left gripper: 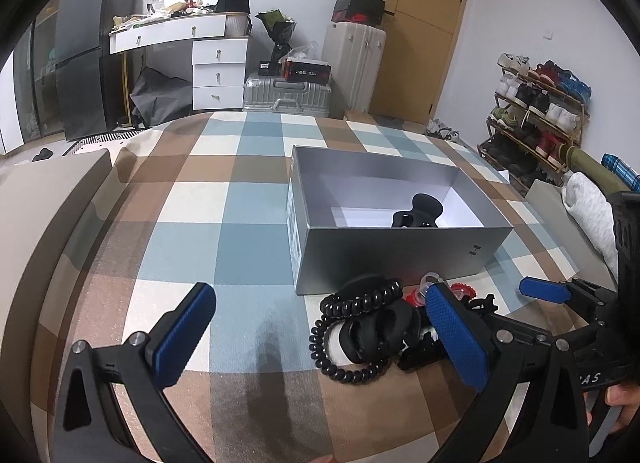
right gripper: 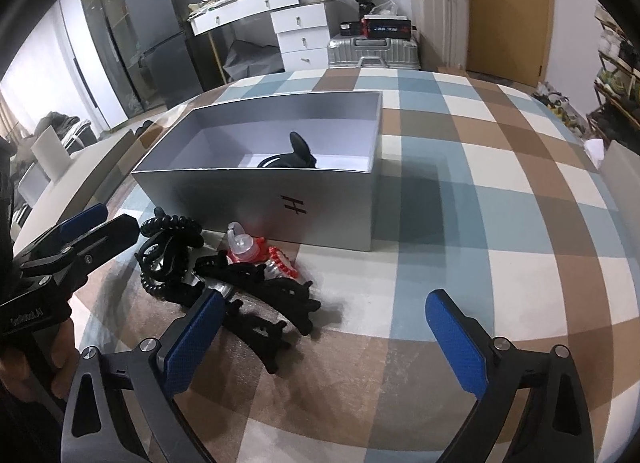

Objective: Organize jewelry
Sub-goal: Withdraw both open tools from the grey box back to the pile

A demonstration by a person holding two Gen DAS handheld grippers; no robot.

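Note:
A grey open box (left gripper: 396, 251) (right gripper: 248, 199) stands on the checked bedspread with one black hair clip (left gripper: 418, 211) (right gripper: 294, 157) inside. In front of it lies a pile of accessories: a black coil hair tie (left gripper: 352, 327) (right gripper: 166, 247), black claw clips (right gripper: 268, 303), and red and clear pieces (left gripper: 460, 291) (right gripper: 256, 249). My left gripper (left gripper: 320, 339) is open just above the bed, its right finger over the pile and nothing held. My right gripper (right gripper: 324, 339) is open too, its left finger at the edge of the black clips.
The bed's checked cover (right gripper: 480, 223) spreads right of the box. Beyond the bed stand a white drawer desk (left gripper: 218, 71), silver suitcases (left gripper: 288, 97) and a shoe rack (left gripper: 536, 119). A hand (right gripper: 52, 359) holds the left gripper.

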